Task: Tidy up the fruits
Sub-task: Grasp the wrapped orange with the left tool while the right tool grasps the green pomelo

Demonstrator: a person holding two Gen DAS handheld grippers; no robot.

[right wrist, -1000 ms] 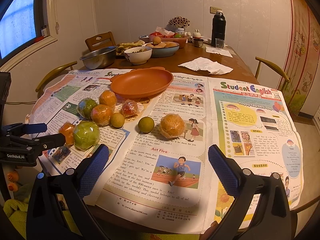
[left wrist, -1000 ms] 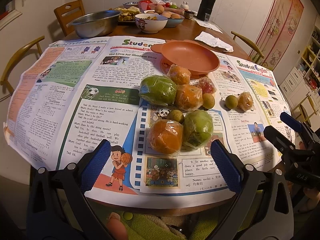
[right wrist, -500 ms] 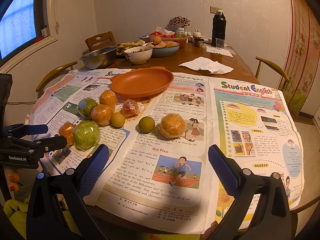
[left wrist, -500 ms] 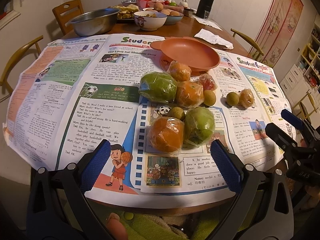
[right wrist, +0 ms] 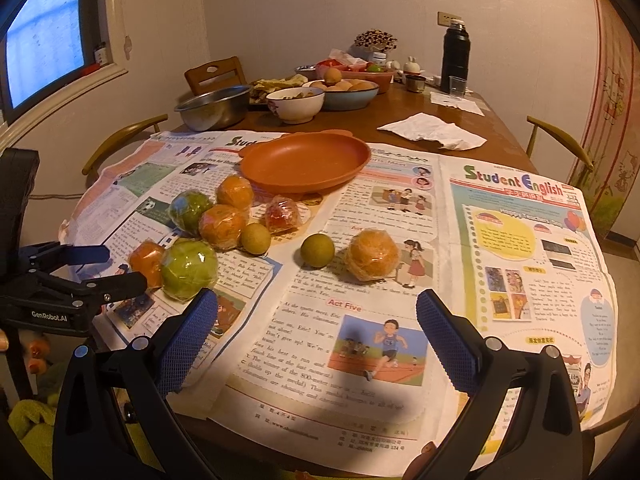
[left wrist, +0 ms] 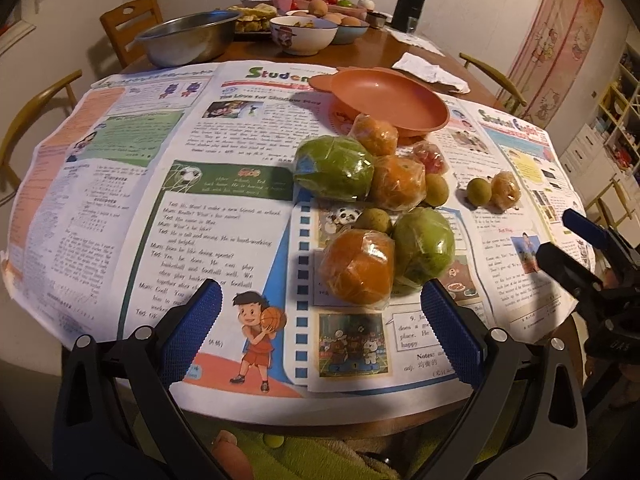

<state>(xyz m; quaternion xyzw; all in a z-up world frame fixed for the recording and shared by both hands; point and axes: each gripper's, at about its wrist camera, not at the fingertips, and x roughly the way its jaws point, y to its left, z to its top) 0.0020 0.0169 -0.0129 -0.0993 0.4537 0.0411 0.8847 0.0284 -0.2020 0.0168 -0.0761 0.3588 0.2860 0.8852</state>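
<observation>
I hold the left gripper [left wrist: 318, 334] and right gripper [right wrist: 316, 336] spread apart and empty at the table's near edge; wrapped fruits [left wrist: 358, 266] lie mid-table before the empty orange plate [right wrist: 304, 160], so the next move is probably a first pick.

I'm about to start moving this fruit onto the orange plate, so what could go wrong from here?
1. The wrapped orange and wrapped green fruit nearest the left hand-held gripper touch; gripping one may nudge the other, and the film could slip.
2. The small bare fruit by the right hand-held gripper is round and may roll.
3. The plate sits on loose newspaper, so either might shift.
</observation>
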